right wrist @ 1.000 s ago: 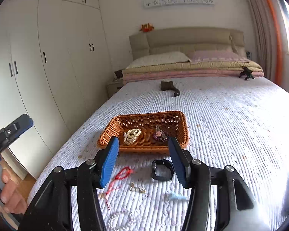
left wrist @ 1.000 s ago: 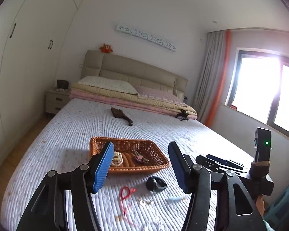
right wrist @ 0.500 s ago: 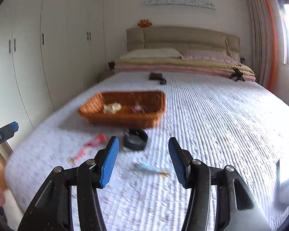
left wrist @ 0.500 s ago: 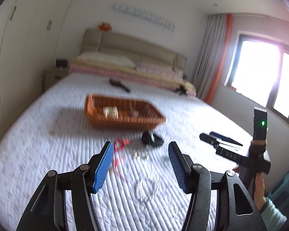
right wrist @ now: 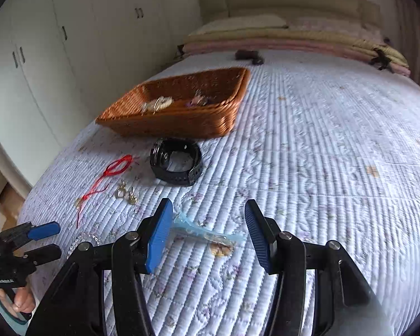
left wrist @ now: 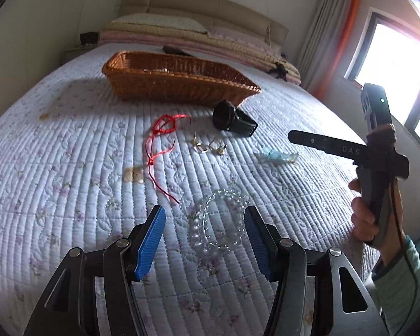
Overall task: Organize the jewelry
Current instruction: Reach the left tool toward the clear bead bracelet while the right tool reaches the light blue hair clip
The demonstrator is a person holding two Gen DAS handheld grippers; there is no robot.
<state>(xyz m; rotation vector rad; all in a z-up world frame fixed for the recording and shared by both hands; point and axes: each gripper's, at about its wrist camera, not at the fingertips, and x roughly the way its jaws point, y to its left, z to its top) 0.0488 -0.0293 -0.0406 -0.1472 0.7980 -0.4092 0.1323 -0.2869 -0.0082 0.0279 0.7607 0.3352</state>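
Above the clear bead bracelet [left wrist: 219, 221], left hand-held gripper [left wrist: 204, 219] hangs open.

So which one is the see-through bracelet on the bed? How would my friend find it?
Start at the brown basket on the bed and come toward the near edge, past the black watch and the red string. The bracelet lies flat just in front of the left tool. It is the only ring of clear, glassy beads.
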